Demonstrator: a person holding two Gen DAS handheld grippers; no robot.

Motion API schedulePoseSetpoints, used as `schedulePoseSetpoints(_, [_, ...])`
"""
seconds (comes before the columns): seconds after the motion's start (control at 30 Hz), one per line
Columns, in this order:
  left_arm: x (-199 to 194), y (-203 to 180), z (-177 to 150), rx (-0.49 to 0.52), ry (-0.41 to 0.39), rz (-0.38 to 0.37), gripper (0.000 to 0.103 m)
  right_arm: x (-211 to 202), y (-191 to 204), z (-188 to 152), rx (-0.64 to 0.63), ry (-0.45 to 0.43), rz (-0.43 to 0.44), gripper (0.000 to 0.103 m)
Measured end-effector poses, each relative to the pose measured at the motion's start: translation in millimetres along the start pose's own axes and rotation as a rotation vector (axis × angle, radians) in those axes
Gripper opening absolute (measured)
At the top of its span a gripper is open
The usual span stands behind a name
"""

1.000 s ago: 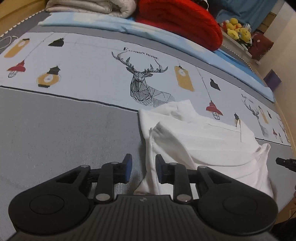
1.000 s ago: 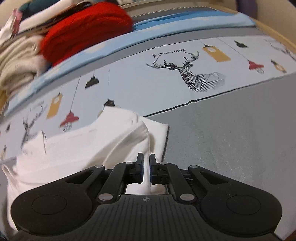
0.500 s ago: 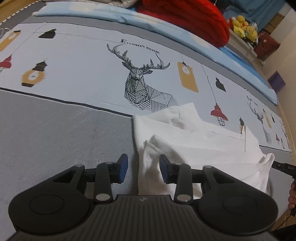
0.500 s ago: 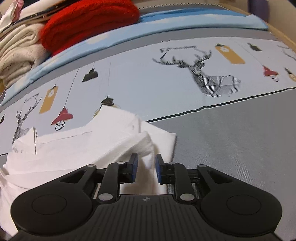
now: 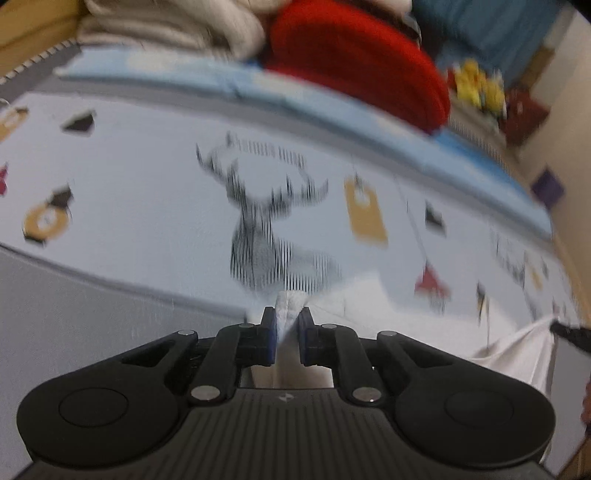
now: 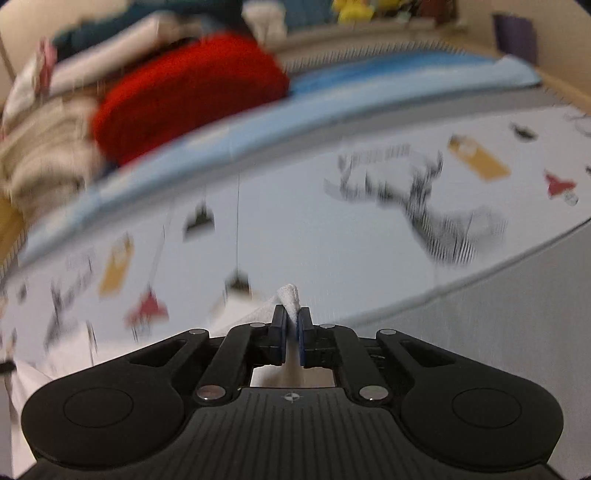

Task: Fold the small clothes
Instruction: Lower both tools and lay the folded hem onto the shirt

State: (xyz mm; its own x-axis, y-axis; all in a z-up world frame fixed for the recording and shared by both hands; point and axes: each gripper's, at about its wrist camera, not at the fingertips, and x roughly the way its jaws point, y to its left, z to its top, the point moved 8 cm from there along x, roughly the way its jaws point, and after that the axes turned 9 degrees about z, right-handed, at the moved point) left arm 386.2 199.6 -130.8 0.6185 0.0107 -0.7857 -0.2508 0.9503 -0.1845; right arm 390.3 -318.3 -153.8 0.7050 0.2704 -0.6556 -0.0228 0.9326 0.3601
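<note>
Cloth sits pinched in both tools. The left tool (image 5: 287, 338) is clenched on a bunched white edge of the garment (image 5: 290, 301), a small tuft poking up between its blue pads (image 5: 271, 339). The right tool (image 6: 291, 338) is likewise clamped on a tuft of the same garment (image 6: 290, 297), its jaws nearly together with only fabric between them. Both views are smeared by motion blur, so fine detail is lost.

The garment lies on the bed (image 5: 129, 184), over the pale printed sheet with the deer (image 5: 266, 240) and lantern motifs. In the left view more white fabric trails off to the right, down toward the edge of the frame, where a dark tip that looks like the other tool shows. In the right view the white cloth spreads down and to the left. So the garment's length appears to run between the two tools, side to side across the bed, each tool holding one end of an edge. Neither is clearly nearer; they look to share the load evenly.

Beyond the sheet, a red blanket (image 5: 354, 62) and pale bedding (image 5: 166, 26) are piled at the far side, well apart from the work.

Judging by the twin grips, a fold is likely under way: the held edge probably has to be carried across the garment's short way, both tools moving together so the edge stays straight. Uneven travel would likely skew the fold.
</note>
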Motion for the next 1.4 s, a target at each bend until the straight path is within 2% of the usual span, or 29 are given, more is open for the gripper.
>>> schedulePoseSetpoints(0.07, [-4, -2, 11, -0.003, -0.068, 0.012, 0.012, -4, -1, 12, 0.016, -0.066, -0.019, 0.005])
schedulePoseSetpoints(0.13, [-4, -7, 19, -0.005, -0.114, 0.017, 0.013, -2, -3, 18, 0.030, -0.097, -0.037, 0.005])
schedulePoseSetpoints(0.23, [3, -13, 26, -0.003, -0.117, 0.035, 0.017, 13, -7, 16, 0.041, -0.055, -0.087, 0.014])
schedulePoseSetpoints(0.27, [8, -13, 23, -0.004, -0.078, 0.032, 0.027, 18, -9, 13, 0.048, -0.026, -0.102, 0.018])
schedulePoseSetpoints(0.3, [14, -13, 18, -0.007, -0.026, 0.024, 0.031, 21, -11, 11, 0.051, -0.005, -0.111, 0.019])
schedulePoseSetpoints(0.4, [21, -6, 4, -0.002, 0.078, 0.035, 0.031, 22, -11, 0, 0.047, 0.057, -0.099, 0.019])
schedulePoseSetpoints(0.57, [16, 0, -32, 0.033, 0.216, 0.011, 0.032, 22, -13, -43, 0.053, 0.280, -0.078, 0.019])
schedulePoseSetpoints(0.67, [7, -2, -58, 0.068, 0.282, -0.033, 0.033, 11, -15, -67, -0.017, 0.367, -0.118, 0.019])
schedulePoseSetpoints(0.73, [-2, 0, -75, 0.094, 0.310, -0.022, 0.033, -2, -17, -77, -0.024, 0.380, -0.145, 0.019])
schedulePoseSetpoints(0.83, [-20, 3, -106, 0.204, 0.386, 0.001, 0.033, -35, -21, -80, -0.036, 0.374, -0.180, 0.019])
schedulePoseSetpoints(0.87, [-27, 7, -110, 0.243, 0.389, 0.034, 0.033, -49, -20, -77, -0.051, 0.354, -0.185, 0.019])
schedulePoseSetpoints(0.93, [-47, 17, -105, 0.281, 0.347, 0.091, 0.032, -77, -12, -73, -0.063, 0.304, -0.143, 0.019])
schedulePoseSetpoints(0.97, [-57, 21, -101, 0.267, 0.330, 0.089, 0.032, -87, -8, -73, -0.061, 0.286, -0.113, 0.019])
schedulePoseSetpoints(1.03, [-75, 27, -103, 0.185, 0.319, 0.035, 0.032, -102, -4, -77, -0.054, 0.260, -0.065, 0.019])
schedulePoseSetpoints(1.13, [-81, 25, -117, 0.098, 0.301, -0.048, 0.033, -99, -7, -97, -0.042, 0.265, -0.040, 0.019])
schedulePoseSetpoints(1.17, [-79, 26, -126, 0.090, 0.315, -0.059, 0.033, -94, -11, -107, -0.030, 0.296, -0.044, 0.019])
schedulePoseSetpoints(1.2, [-73, 28, -133, 0.083, 0.354, -0.036, 0.032, -89, -18, -115, -0.014, 0.348, -0.075, 0.019])
schedulePoseSetpoints(1.23, [-71, 28, -129, 0.074, 0.339, -0.019, 0.032, -86, -20, -116, -0.006, 0.352, -0.091, 0.019])
schedulePoseSetpoints(1.3, [-71, 26, -122, 0.060, 0.302, -0.046, 0.032, -83, -21, -117, -0.004, 0.350, -0.088, 0.019])
schedulePoseSetpoints(1.4, [-65, 23, -127, 0.068, 0.339, -0.072, 0.033, -77, -21, -126, -0.018, 0.399, -0.091, 0.019])
